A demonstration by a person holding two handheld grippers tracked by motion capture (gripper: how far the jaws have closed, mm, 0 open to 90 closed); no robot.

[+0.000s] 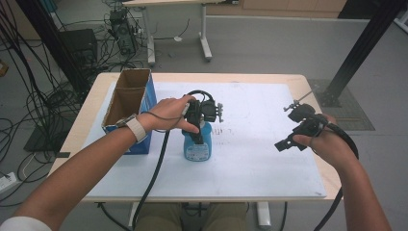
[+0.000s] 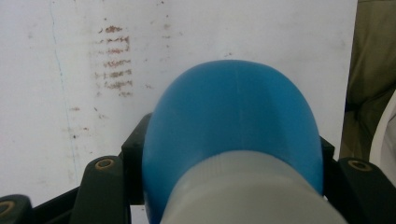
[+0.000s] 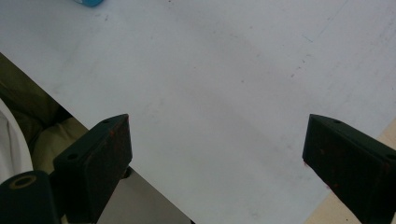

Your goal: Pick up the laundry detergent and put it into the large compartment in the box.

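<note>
Step in hand: grasp. The blue bottle (image 1: 197, 144), upright on the white mat (image 1: 269, 163) near the table's middle, is clamped at the top by the left gripper (image 1: 198, 126), jaws closed tight on both sides of it. The right gripper (image 1: 294, 136) is held idle over the mat's right side, jaws wide apart, nothing between them. Next: probably a straight lift, grip kept firm. Farther left, the open cardboard box (image 1: 126, 103); its two compartments look empty.
</note>
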